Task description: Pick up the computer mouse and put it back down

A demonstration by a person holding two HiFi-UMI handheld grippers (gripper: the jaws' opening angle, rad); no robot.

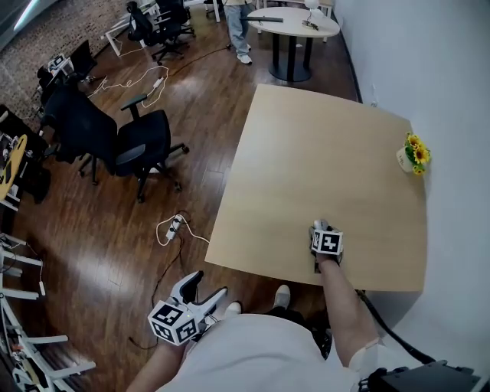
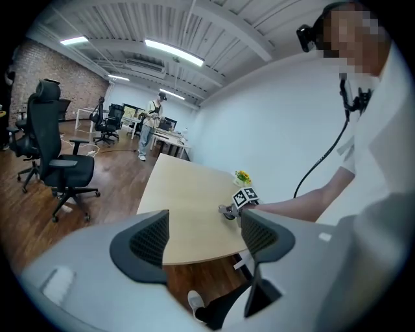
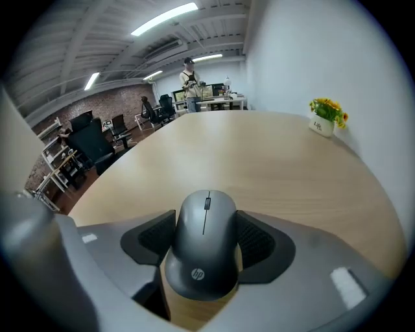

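Note:
A grey computer mouse (image 3: 204, 224) with a scroll wheel sits between the black pads of my right gripper (image 3: 206, 241), which is shut on its two sides. This gripper (image 1: 321, 230) is low over the near right part of the light wooden table (image 1: 306, 153). Whether the mouse rests on the wood or hangs just above it I cannot tell. In the head view the marker cube hides most of the mouse. My left gripper (image 1: 208, 287) stands open and holds nothing, off the table's near edge and above the floor. The left gripper view looks between its jaws (image 2: 204, 237) toward the right gripper (image 2: 237, 206).
A small white pot of yellow flowers (image 1: 413, 155) stands at the table's right edge by the white wall. Black office chairs (image 1: 130, 145) and a power strip with cable (image 1: 174, 226) are on the wooden floor at left. A person (image 1: 239, 27) stands by a round table (image 1: 295, 23) far back.

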